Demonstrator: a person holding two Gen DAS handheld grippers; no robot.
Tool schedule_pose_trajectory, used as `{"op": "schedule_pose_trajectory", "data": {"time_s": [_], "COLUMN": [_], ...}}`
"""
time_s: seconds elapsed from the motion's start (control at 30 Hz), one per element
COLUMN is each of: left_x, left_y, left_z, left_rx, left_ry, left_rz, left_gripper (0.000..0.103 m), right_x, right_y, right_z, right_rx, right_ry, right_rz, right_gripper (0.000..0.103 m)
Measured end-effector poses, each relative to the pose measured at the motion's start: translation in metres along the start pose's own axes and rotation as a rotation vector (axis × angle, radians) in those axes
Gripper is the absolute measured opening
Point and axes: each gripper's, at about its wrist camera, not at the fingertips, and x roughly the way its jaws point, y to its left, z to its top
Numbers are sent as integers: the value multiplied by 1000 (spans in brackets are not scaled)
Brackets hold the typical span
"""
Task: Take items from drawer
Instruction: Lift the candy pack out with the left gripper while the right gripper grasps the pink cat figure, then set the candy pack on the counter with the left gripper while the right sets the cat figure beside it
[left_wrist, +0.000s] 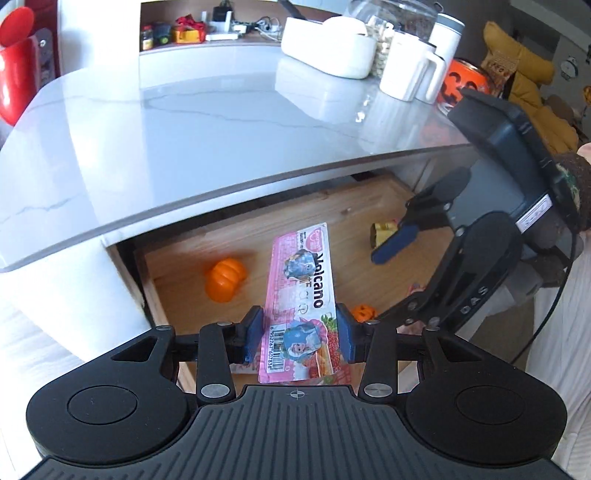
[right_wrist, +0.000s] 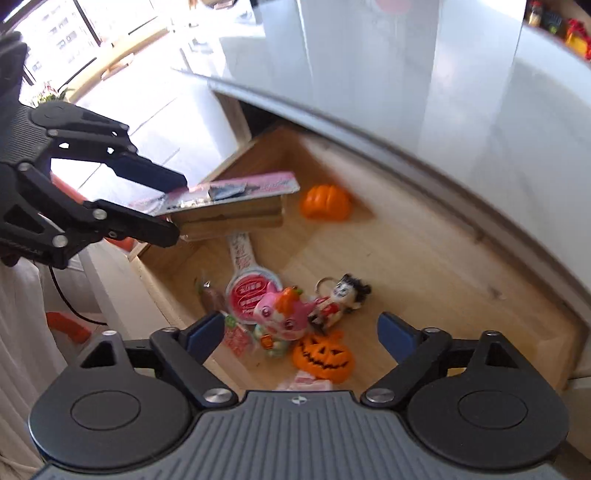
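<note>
The wooden drawer (left_wrist: 177, 266) stands open under a pale stone counter. My left gripper (left_wrist: 301, 332) is shut on a pink "Volcano" snack packet (left_wrist: 299, 280), held above the drawer; the right wrist view shows the packet (right_wrist: 236, 190) edge-on in that gripper (right_wrist: 177, 208). My right gripper (right_wrist: 301, 332) is open low over the drawer floor (right_wrist: 424, 266). Just beyond its fingertips lie a pink toy (right_wrist: 280, 314), a jack-o'-lantern (right_wrist: 323, 356), a doll keychain (right_wrist: 341, 297) and a round red packet (right_wrist: 247, 291). An orange pumpkin (right_wrist: 325, 203) sits at the drawer's far end.
The counter (left_wrist: 184, 129) overhangs the drawer's back. On it stand a white tub (left_wrist: 328, 48), a white jug (left_wrist: 406, 70) and an orange pumpkin tin (left_wrist: 465, 85). A yellow item (left_wrist: 382, 232) lies in the drawer near the right gripper (left_wrist: 400, 273).
</note>
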Motion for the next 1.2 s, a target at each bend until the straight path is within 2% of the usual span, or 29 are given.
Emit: {"op": "schedule_pose_trajectory", "data": {"time_s": [0.1, 0.17, 0.2, 0.23, 0.33, 0.43, 0.53, 0.63, 0.67, 0.73, 0.8, 0.87, 0.97, 1.03, 1.1, 1.2], "left_x": [-5, -12, -10, -6, -7, 6, 16, 10, 5, -8, -17, -20, -14, 2, 30, 79], "left_y": [9, 13, 14, 12, 6, 3, 5, 9, 8, -2, -18, -34, -47, -54, -56, -52], "left_z": [-12, -20, -27, -30, -33, -39, -42, -42, -41, -39, -32, -9, 42, 77, 115, 157], "left_rx": [-21, -33, -34, -34, -14, 11, 1, -58, -85, -101, -93, -98, -116, -81, -67, -108], "left_ry": [22, 28, 30, 33, 34, 31, 28, 11, -6, -53, -107, -181, -318, -385, -399, -343], "left_rz": [29, 41, 46, 49, 46, 46, 69, 95, 82, 28, 3, 12, 118, 205, 277, 334], "left_gripper": [45, 45, 45, 45, 45, 45, 45, 45, 45, 45, 45, 46, 46, 46, 46, 46], "right_x": [37, 56, 62, 68, 79, 86, 92, 93, 87, 54, 9, -34, -83, -104, -113, -119], "right_y": [6, 8, 8, 7, 0, -2, 2, 9, 10, 12, 10, 3, -19, -39, -57, -68], "right_z": [13, 19, 22, 23, 23, 23, 31, 33, 31, 22, 6, -12, -39, -60, -78, -105], "right_rx": [59, 84, 86, 103, 161, 165, 157, 125, 124, 101, 78, 59, 100, 201, 303, 398], "right_ry": [87, 147, 184, 219, 279, 321, 337, 324, 311, 225, 100, -33, -210, -298, -348, -381], "right_rz": [-13, -12, -10, -17, 2, 24, -10, -34, -39, -21, -24, -52, -132, -158, -141, -155], "right_gripper": [79, 70, 58, 55, 55, 56, 56, 48, 48, 47, 47, 47, 47, 47, 47, 47]}}
